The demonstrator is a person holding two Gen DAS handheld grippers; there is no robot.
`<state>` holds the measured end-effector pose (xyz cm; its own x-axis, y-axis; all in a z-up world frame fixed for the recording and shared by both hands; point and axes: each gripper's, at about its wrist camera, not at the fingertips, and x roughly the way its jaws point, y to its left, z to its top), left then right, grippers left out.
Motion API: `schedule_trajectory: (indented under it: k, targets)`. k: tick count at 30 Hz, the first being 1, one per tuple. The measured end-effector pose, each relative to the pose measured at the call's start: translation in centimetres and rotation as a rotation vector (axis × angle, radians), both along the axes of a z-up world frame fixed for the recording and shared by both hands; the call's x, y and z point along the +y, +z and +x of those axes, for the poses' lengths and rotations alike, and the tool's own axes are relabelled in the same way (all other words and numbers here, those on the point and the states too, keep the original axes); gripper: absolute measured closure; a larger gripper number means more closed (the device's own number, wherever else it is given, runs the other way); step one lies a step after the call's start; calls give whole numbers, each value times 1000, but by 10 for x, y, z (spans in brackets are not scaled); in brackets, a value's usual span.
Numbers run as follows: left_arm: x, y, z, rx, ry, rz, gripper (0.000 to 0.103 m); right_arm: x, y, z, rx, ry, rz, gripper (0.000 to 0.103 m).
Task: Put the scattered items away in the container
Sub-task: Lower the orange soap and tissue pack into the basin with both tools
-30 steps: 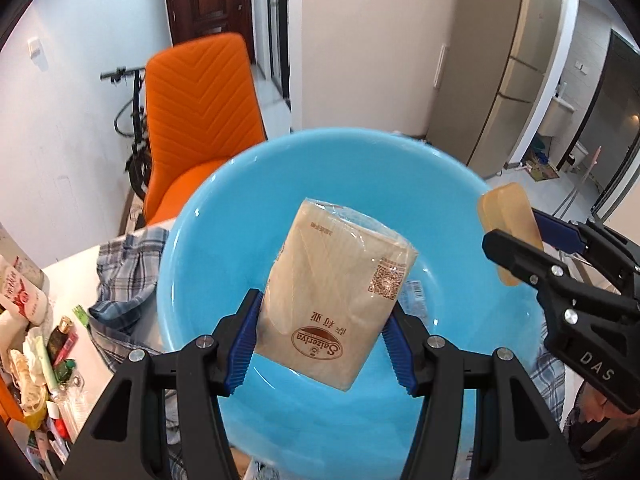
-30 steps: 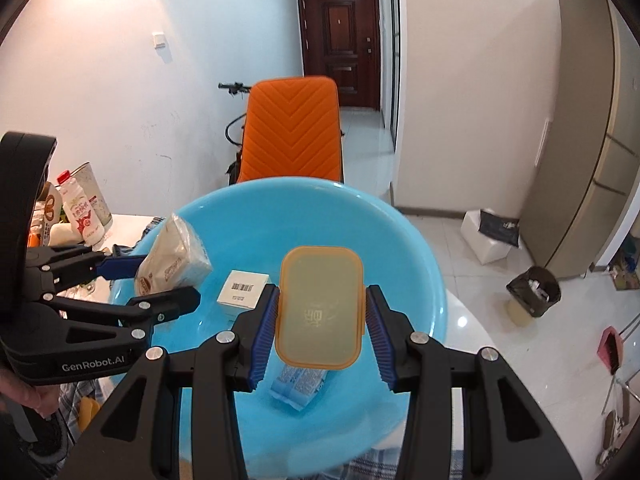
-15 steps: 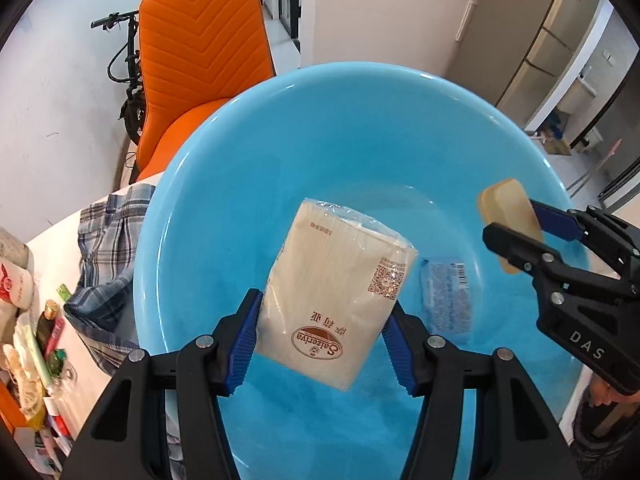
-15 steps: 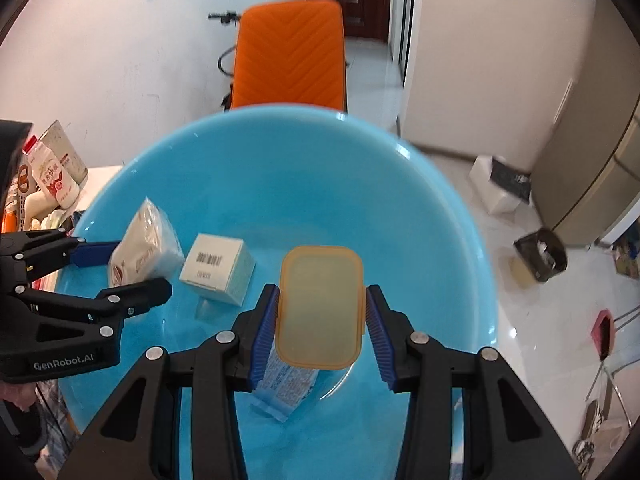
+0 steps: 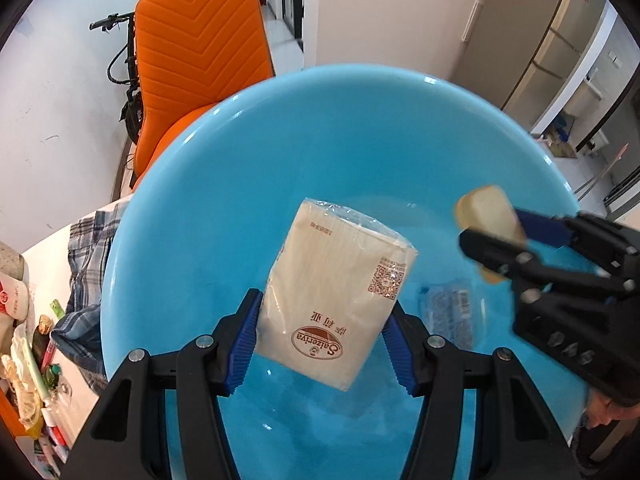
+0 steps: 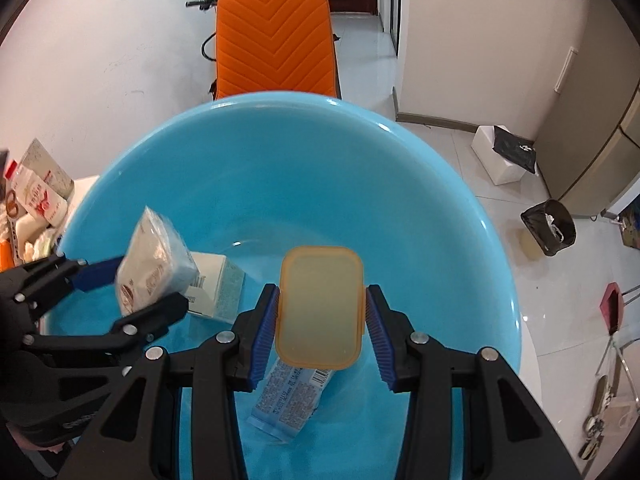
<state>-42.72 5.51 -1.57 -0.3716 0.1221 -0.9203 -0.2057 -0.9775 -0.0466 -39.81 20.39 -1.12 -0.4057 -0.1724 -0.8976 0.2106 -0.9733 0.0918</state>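
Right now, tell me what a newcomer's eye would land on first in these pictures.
The big glossy sky-blue plastic basin fills both views, with a bright orange padded chair behind it. Over the basin, the left gripper clamps a plastic-wrapped beige tissue pack, and the right gripper clamps a translucent orange-rimmed rectangular box. A white carton and a clear printed packet lie inside.

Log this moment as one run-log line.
left hand-held gripper: shut on tissue pack | right hand-held gripper: shut on orange box | both over basin | basin holds: white carton, sachet
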Motion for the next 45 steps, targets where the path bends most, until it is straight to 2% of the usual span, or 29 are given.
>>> schedule_trajectory:
  k: [4,11,18,23,34,45]
  targets:
    - [4,-6,-4,-33,-17,-14,43,2,-5,-3,-41,10,-41,61]
    - [2,-13,-8,-62,-6,-15,43,-2,-5,-4,-37,9,-19,61]
    - [4,-18,-9,-69,-6,-29,43,-16,-9,-2,5,31,90,61]
    - [3,-19,-11,-92,-9,-20,43,-19,-8,-5,-3,36,83,61]
    - [5,-15,-12,-79,-5,-57,43,-24,-5,-11,-6,32,86,61]
    - [4,-5,-20,-66,9,-45,43,-33,2,-17,0,26,84,61]
